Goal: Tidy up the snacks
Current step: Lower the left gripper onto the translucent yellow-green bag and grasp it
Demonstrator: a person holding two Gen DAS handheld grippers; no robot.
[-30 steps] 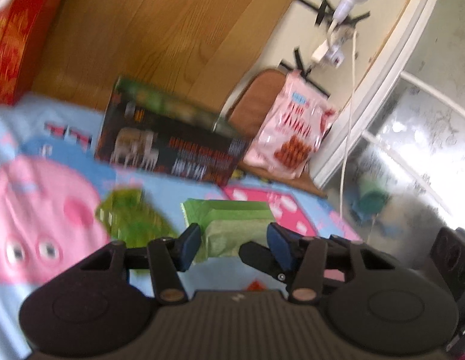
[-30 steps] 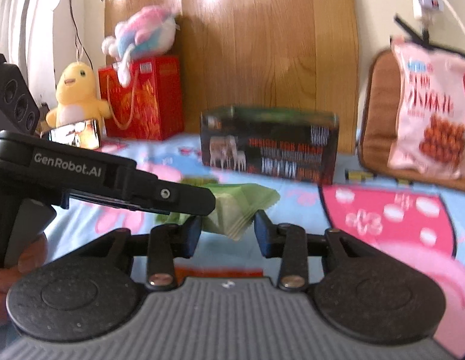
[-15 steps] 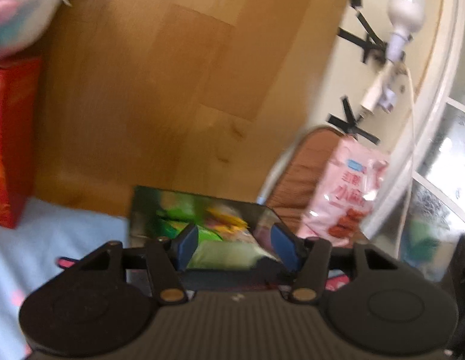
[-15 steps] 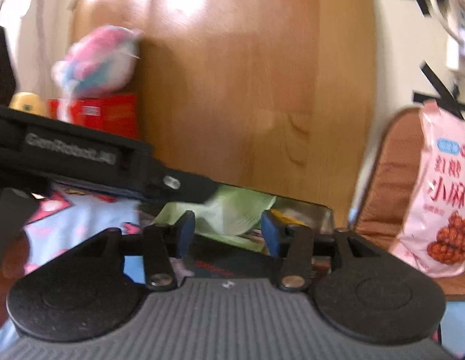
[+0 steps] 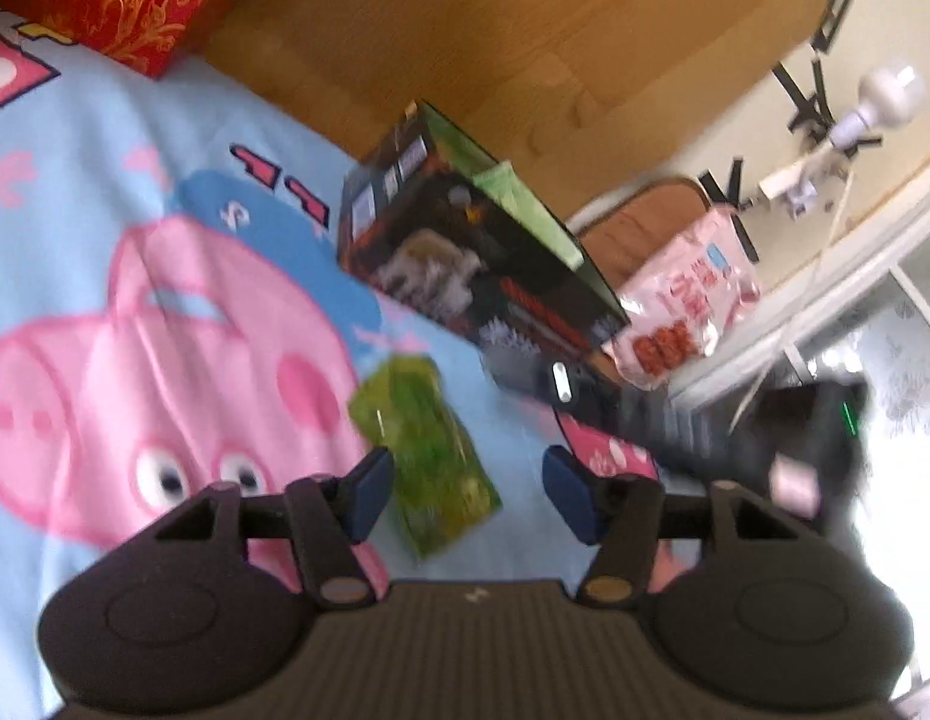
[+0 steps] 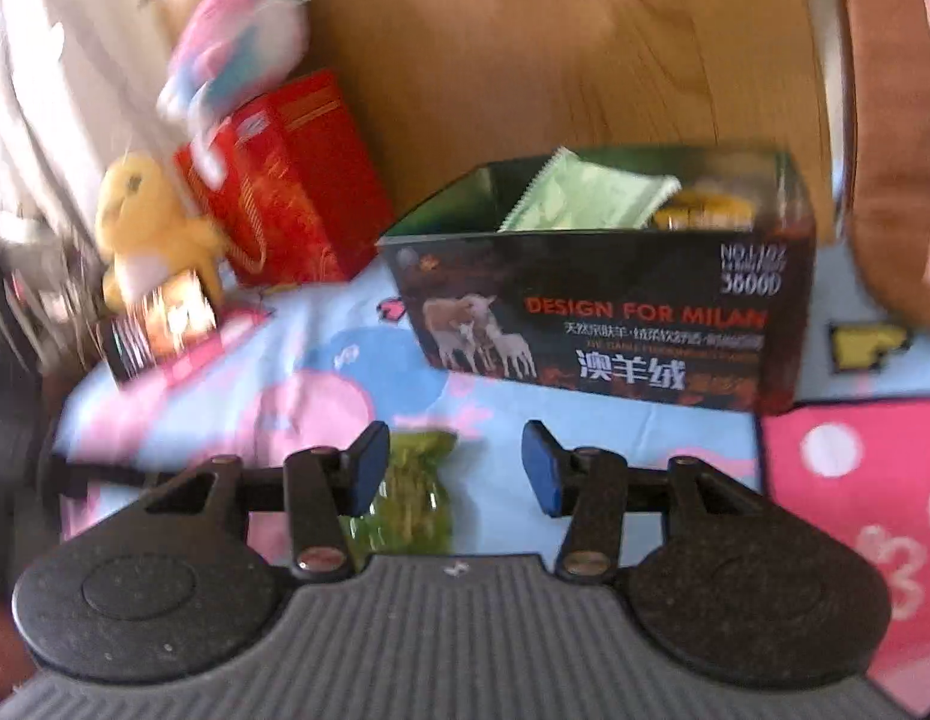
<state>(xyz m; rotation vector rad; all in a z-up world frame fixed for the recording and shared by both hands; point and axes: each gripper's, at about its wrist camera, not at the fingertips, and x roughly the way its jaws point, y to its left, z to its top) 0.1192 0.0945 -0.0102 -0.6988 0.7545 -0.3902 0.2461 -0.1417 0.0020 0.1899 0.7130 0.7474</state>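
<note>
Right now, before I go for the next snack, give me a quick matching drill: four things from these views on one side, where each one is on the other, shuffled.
Things:
1. pale green packet
2. clear green packet
3. pink snack bag
4. plush duck

Places:
A. propped against the brown cushion
B. flat on the blanket, in front of the box
C. beside the red gift bag
D. sticking out of the dark box

Pairs: 1-D, 2-B, 3-A, 4-C
</note>
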